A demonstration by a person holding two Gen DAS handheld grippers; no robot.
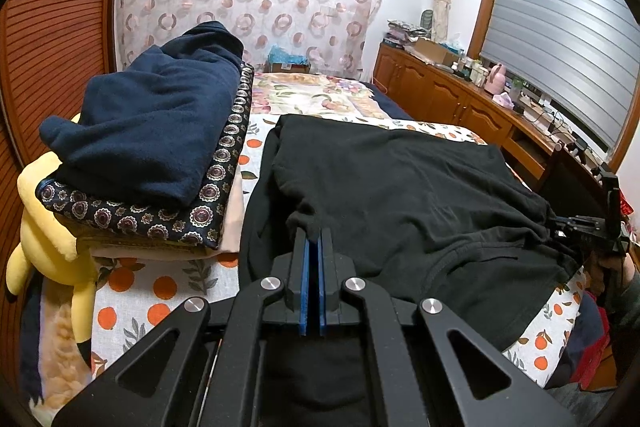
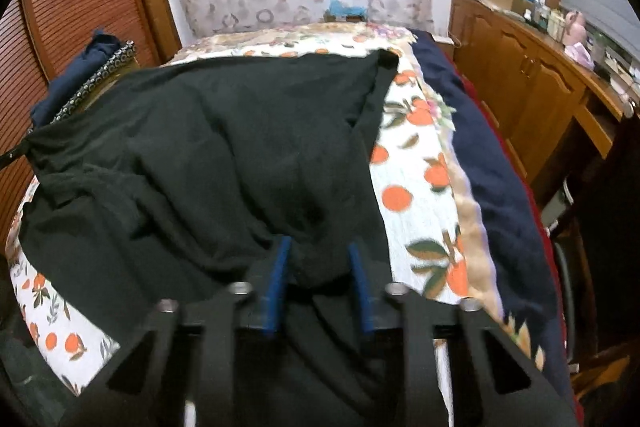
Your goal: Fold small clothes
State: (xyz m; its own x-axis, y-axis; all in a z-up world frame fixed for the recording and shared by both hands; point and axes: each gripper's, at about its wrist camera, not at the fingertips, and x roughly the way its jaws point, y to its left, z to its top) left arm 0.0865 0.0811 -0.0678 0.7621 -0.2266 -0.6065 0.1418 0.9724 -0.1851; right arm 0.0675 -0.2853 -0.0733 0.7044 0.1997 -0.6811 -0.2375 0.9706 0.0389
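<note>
We see one black garment (image 1: 400, 195) spread on the bed (image 1: 160, 291), straight ahead of both tongs. Our left tongs (image 1: 314, 239) pinch its near edge, pads together. Our right tongs (image 2: 320, 259) stand parted around a bunched fold. One folded stack (image 1: 152, 147) lies left of the left tongs.
</note>
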